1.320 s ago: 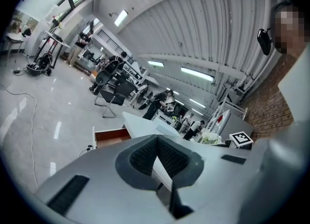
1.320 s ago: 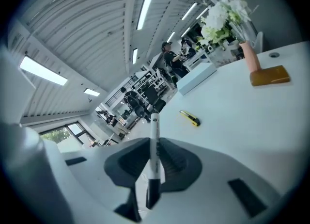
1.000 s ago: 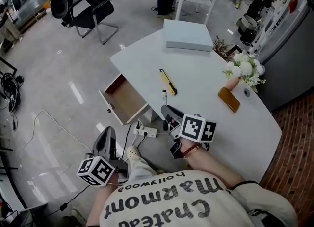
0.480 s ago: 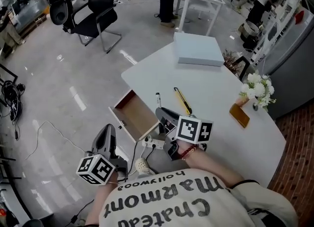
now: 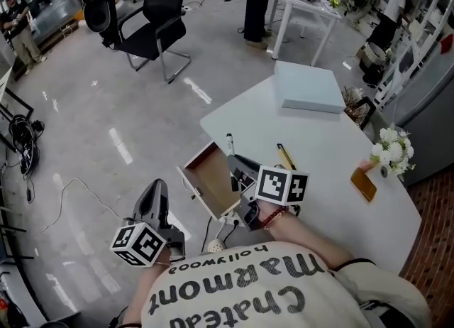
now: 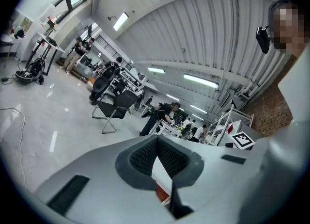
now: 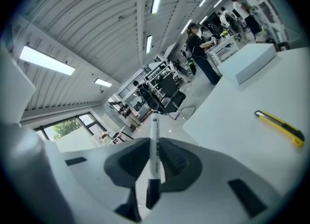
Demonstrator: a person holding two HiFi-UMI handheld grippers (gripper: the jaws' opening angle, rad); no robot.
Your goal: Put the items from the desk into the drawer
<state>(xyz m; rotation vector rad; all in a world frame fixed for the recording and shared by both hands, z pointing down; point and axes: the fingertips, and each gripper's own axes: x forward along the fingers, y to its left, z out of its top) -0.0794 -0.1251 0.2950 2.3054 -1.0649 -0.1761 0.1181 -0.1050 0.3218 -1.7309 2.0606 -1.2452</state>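
Note:
My right gripper [image 5: 237,167] is shut on a white marker pen [image 5: 229,142] with a black cap, and hangs over the table's near-left edge, above the open wooden drawer [image 5: 206,181]. In the right gripper view the pen [image 7: 154,136] stands up between the jaws [image 7: 155,152]. A yellow utility knife [image 5: 286,156] [image 7: 281,127] lies on the white table [image 5: 326,142]. My left gripper [image 5: 154,195] hovers over the floor left of the drawer. Its jaws [image 6: 157,143] look shut and hold nothing.
A pale blue flat box [image 5: 308,86] lies at the table's far end. White flowers [image 5: 394,150] and a brown flat item [image 5: 363,184] are at its right edge. Farther back are a black office chair [image 5: 152,7] and people. Cables [image 5: 78,184] cross the floor.
The table and drawer have slid to the right in the head view. My right gripper, still holding the pen, went from over the tabletop to over the drawer. Both grippers moved sideways together.

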